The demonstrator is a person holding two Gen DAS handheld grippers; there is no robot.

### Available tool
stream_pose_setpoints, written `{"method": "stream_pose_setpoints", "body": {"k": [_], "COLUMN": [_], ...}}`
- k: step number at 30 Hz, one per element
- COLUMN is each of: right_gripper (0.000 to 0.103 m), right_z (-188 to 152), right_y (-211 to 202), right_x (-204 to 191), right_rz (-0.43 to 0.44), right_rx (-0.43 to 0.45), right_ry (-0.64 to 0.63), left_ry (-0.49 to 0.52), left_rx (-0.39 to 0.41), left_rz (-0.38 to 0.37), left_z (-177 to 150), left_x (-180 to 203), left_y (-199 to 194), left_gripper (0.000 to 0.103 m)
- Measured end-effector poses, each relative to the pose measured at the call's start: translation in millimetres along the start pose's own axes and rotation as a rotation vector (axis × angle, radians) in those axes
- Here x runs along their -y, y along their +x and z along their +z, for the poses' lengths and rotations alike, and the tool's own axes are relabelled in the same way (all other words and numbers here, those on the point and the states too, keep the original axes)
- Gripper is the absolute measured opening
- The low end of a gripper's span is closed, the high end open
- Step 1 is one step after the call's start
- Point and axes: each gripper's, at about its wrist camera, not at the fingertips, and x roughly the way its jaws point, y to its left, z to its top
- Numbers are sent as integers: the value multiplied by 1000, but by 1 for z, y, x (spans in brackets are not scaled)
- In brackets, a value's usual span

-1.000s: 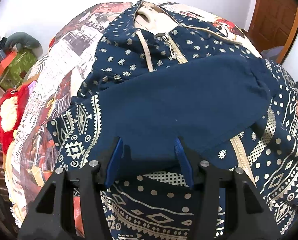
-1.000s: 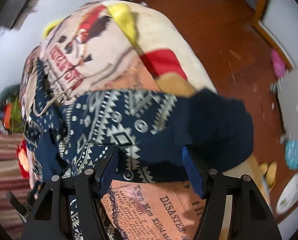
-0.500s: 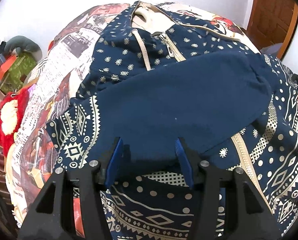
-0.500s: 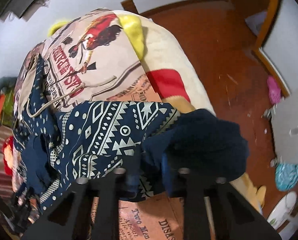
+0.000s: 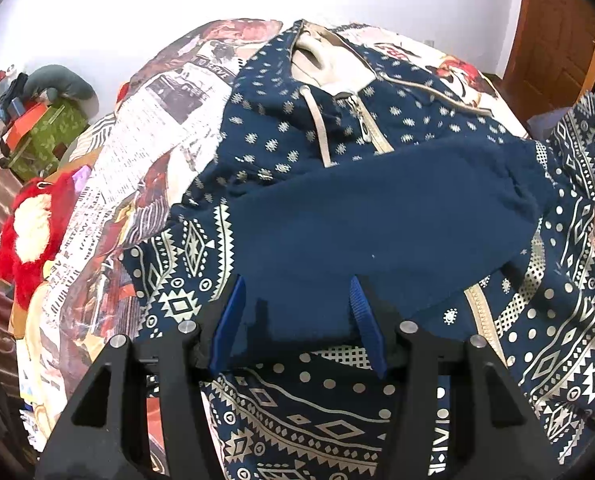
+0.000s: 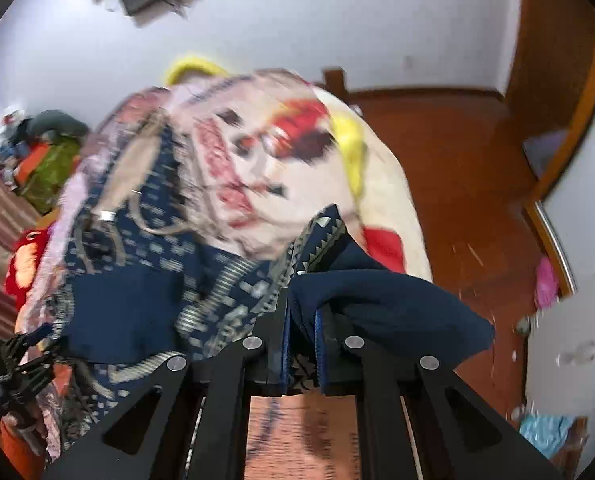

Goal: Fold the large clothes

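The left wrist view shows, from left to right, a red plush toy (image 5: 25, 236) at the bed's left edge, the newspaper-print bedspread (image 5: 145, 152), and the navy patterned hoodie (image 5: 281, 148) lying flat across the middle of the bed with its beige zipper (image 5: 363, 126) and drawstring (image 5: 321, 136) sharp and clear. One plain navy sleeve (image 5: 377, 232) lies folded across the chest. The left gripper (image 5: 297, 304) stands about half open, its blue pads on either side of that sleeve's cuff; whether they press it, I cannot tell. At the far right edge a patterned sleeve (image 5: 581, 148) rises off the bed, cut off by the frame.

Only the right wrist view shows why: the right gripper (image 6: 301, 340) is clamped narrow on that sleeve's plain cuff (image 6: 385, 300), lifted above the bed's right edge. This view is blurred, so the hoodie's knit pattern smears. It alone shows the reddish wooden floor (image 6: 457, 184) and a pink object (image 6: 545, 280) too blurred to identify.
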Motion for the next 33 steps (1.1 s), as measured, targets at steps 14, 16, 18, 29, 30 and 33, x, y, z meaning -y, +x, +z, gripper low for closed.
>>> {"method": "stream_pose_setpoints", "body": {"k": [14, 16, 18, 29, 30, 33], "right_gripper": [7, 7, 8, 45, 46, 49], "right_z": [-25, -40, -52, -77, -75, -69], "right_y": [9, 27, 43, 13, 4, -20], "right_x": [-176, -193, -200, -171, -163, -133], "right_rz": [238, 246, 234, 282, 276, 261], "right_rx": [-42, -100, -140, -188, -172, -126], "right_ry": [-361, -397, -427, -477, -471, -429], "left_ry": [-22, -26, -26, -16, -1, 44], "left_rx": [19, 19, 19, 25, 28, 40], "left_rz": [19, 19, 23, -6, -7, -23], "left_z": [-6, -8, -9, 10, 16, 34], "left_x": [-20, -23, -24, -5, 2, 27], "left_y": [-13, -14, -16, -32, -35, -46], "left_gripper": [54, 54, 54, 54, 54, 56]}}
